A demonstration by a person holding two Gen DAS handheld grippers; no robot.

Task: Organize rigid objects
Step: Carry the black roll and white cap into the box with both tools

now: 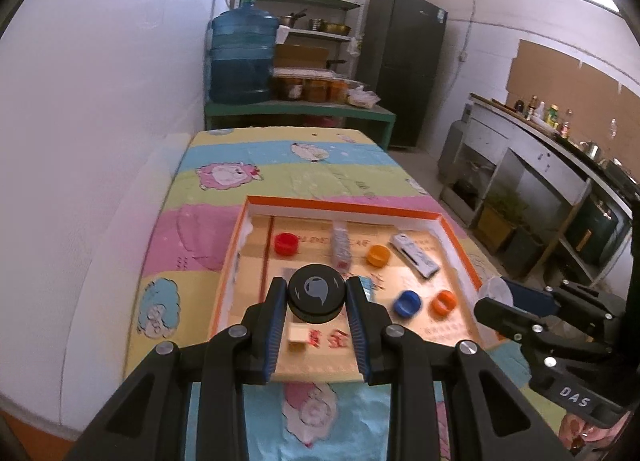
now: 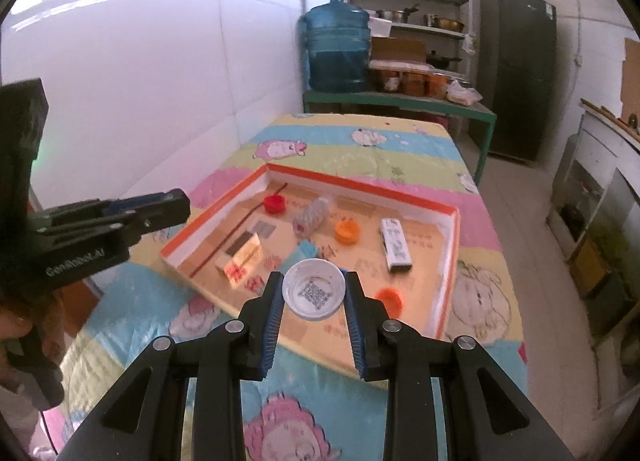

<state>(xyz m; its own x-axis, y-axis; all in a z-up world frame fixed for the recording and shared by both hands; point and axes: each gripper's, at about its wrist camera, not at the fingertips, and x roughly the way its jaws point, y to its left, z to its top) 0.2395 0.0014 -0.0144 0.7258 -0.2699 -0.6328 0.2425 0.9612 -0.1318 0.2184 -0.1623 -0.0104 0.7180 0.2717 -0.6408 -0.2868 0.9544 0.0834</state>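
We have each gripper closed on a lid above the near end of the tray (image 1: pixel 460 245): left gripper (image 1: pixel 317 295) on the black lid (image 1: pixel 316 289), right gripper (image 2: pixel 314 293) on the white lid (image 2: pixel 314 293). Several caps, like the red cap (image 1: pixel 286 242), already lie inside; both lids remain to be placed, we judge.

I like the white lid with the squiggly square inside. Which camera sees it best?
The right wrist view. There the white lid sits big and central between the right gripper's fingers, its printed code facing the camera. The left wrist view catches only its pale edge, far right.
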